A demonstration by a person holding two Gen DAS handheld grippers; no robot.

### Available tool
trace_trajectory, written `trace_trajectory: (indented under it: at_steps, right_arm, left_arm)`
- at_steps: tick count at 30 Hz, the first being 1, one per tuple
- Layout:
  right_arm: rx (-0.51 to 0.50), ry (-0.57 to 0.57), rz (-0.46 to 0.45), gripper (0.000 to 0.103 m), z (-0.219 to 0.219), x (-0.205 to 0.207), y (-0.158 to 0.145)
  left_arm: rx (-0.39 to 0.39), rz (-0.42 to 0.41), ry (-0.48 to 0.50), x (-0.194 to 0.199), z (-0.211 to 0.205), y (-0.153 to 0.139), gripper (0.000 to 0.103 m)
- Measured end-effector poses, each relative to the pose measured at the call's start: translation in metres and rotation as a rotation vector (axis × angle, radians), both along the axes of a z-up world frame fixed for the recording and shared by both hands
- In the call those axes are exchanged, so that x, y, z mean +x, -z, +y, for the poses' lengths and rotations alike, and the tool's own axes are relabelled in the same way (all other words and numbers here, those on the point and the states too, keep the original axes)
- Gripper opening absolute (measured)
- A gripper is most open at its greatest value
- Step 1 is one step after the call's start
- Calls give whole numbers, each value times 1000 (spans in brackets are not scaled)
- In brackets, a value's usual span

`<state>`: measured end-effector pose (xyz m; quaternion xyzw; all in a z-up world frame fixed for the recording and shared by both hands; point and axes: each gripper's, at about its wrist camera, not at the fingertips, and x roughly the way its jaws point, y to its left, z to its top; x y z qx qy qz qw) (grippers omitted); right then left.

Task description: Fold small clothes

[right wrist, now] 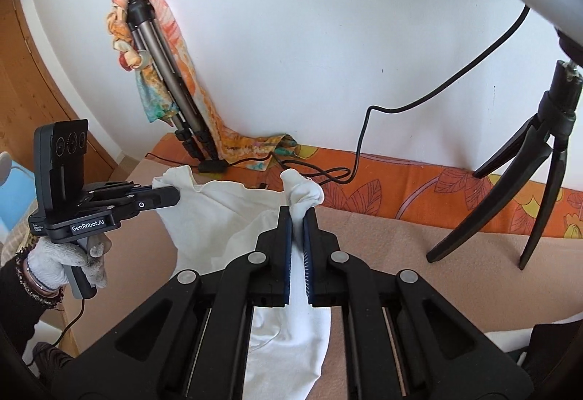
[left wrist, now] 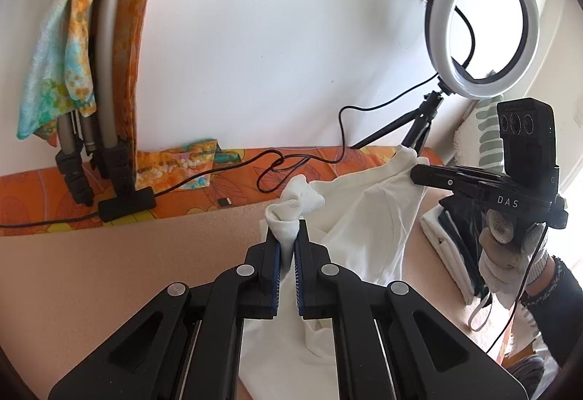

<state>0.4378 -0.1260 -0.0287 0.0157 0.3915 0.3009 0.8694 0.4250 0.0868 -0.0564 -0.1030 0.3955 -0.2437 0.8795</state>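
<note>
Right wrist view: "GenRobot.AI"-labelled left gripper (right wrist: 175,197) and right gripper (right wrist: 298,218) jaws clamp white garment (right wrist: 226,218)

White garment (left wrist: 368,214), thin cotton, looks like a small shirt or similar. Lifted off the beige surface, two corners pinched up, each bunched into a knot of cloth above the pinch. Fabric between the corners sags in loose folds; the lower part hangs down. Creased, unfolded.

Left gripper (left wrist: 287,236), right gripper (right wrist: 298,216) — black linkages, blue pads, silver pivots; "GenRobot.AI" at 9 o'clock — knit gloves, dark sleeves.
</note>
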Motion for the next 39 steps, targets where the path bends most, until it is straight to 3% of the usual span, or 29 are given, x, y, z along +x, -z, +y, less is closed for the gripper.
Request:
trace_trajectory:
  at_steps: [6, 16, 23, 26, 36, 39]
  right_arm:
    - [2, -34, -21, 7, -2, -58, -24]
    - [15, -57, -36, 7, -6, -163, -38]
    - [10, -81, -27, 7, -18, -231, 0]
    - [-11, -95, -15, 7, -26, -251, 24]
    - [-89, -109, -64, 7, -50, -281, 60]
    - [-154, -118, -98, 7, -48, -286, 69]
  left_arm:
    - [-4, -23, 12, -54, -2, -19, 5]
    - [14, -6, 48, -146, -10, -12, 5]
    - [39, 14, 96, -214, -16, 19, 5]
    - [97, 24, 121, -233, -22, 36, 5]
    - [197, 27, 114, -253, -19, 75, 5]
    - [253, 12, 137, -261, -21, 80, 5]
